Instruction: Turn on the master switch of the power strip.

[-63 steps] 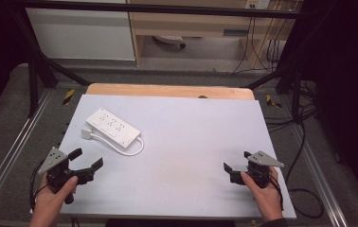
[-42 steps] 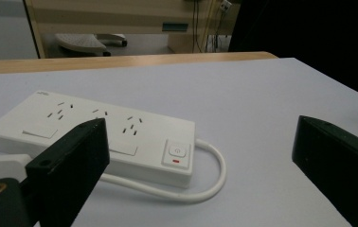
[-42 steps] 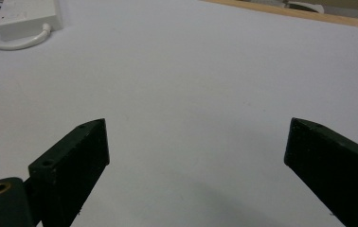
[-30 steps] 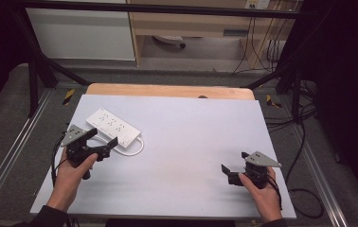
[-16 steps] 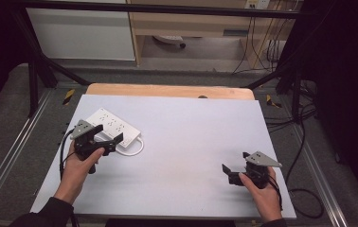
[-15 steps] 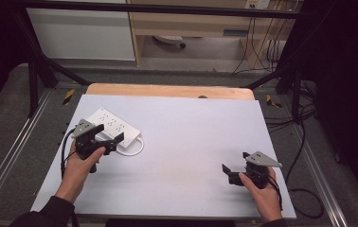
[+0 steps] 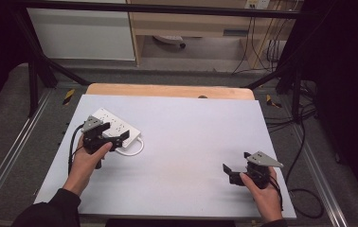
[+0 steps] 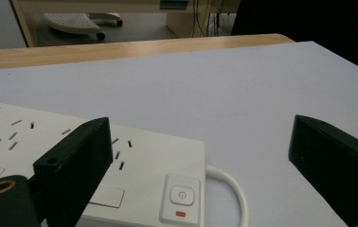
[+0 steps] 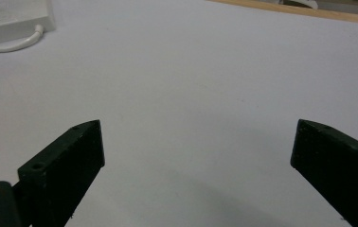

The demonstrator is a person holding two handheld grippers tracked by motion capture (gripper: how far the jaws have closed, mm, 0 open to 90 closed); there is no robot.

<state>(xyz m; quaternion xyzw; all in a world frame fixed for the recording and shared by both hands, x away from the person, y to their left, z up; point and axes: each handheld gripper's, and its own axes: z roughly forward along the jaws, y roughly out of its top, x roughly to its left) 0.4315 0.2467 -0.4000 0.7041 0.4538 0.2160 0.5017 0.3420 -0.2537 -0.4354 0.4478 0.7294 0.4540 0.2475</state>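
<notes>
A white power strip (image 7: 115, 126) lies at the left of the pale table (image 7: 191, 137), its white cable (image 7: 137, 149) looping off its near end. My left gripper (image 7: 113, 135) hovers over the strip's near end, jaws open. In the left gripper view the power strip (image 8: 134, 161) with its switch button (image 8: 182, 195) sits between the wide-open jaws, left gripper (image 8: 201, 161). My right gripper (image 7: 234, 174) rests low at the table's front right, open, with nothing between its jaws. In the right gripper view the power strip (image 9: 18, 14) is far off at top left, right gripper (image 9: 196, 156).
A wooden strip (image 7: 167, 90) runs along the table's far edge. Metal frame rails (image 7: 11, 156) flank the table, and cables (image 7: 300, 189) trail on the floor at the right. A cabinet (image 7: 82, 33) stands beyond the table.
My left gripper has moved forward from the table's front left corner up to the power strip and now sits over its near end. The right gripper has stayed almost still.
</notes>
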